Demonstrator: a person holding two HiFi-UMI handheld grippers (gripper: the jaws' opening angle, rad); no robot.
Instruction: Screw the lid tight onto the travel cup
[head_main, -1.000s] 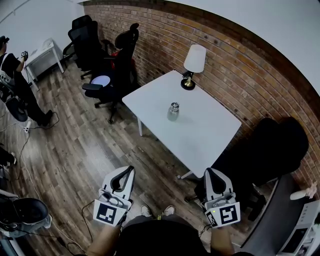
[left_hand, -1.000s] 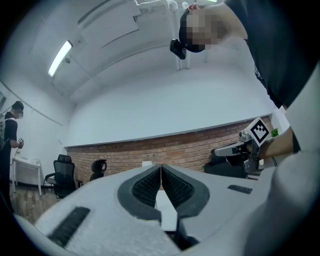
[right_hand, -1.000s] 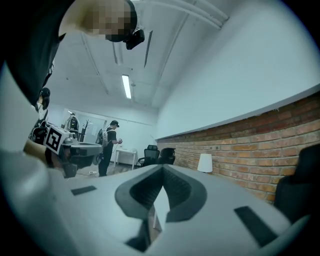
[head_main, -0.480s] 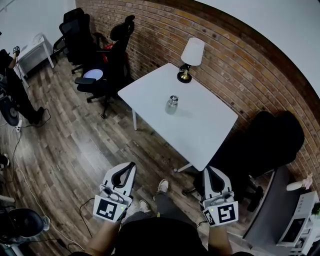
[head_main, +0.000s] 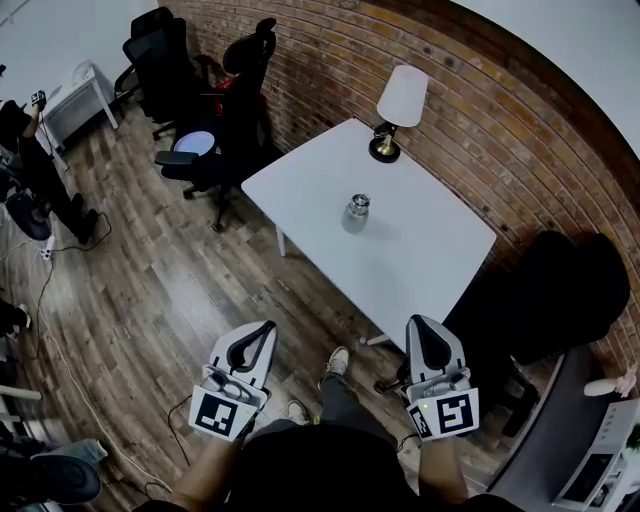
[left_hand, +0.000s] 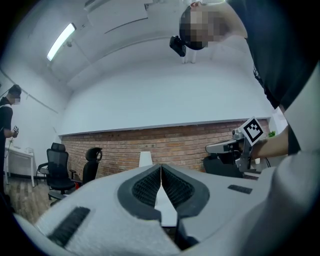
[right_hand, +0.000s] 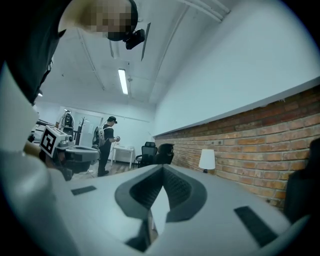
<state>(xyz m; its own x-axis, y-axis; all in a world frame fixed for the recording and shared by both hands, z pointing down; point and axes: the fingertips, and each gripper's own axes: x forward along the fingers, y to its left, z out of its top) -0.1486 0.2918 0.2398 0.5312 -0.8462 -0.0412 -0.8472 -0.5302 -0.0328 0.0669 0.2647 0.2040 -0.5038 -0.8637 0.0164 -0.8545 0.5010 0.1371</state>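
Note:
A steel travel cup with its lid on top stands upright near the middle of the white table. Both grippers hang well short of the table, over the wooden floor, far from the cup. My left gripper is shut and empty, and my right gripper is shut and empty as well. In the left gripper view the pads of the left gripper meet with nothing between them. The right gripper looks the same in its own view. The jaws hide the cup in both gripper views.
A table lamp stands at the table's far edge by the brick wall. Black office chairs sit left of the table, and a dark chair sits to its right. A person stands far left; cables lie on the floor.
The person holding the grippers has stepped towards the table, one foot now showing ahead. Both grippers have edged forward with that step and stay shut and empty.

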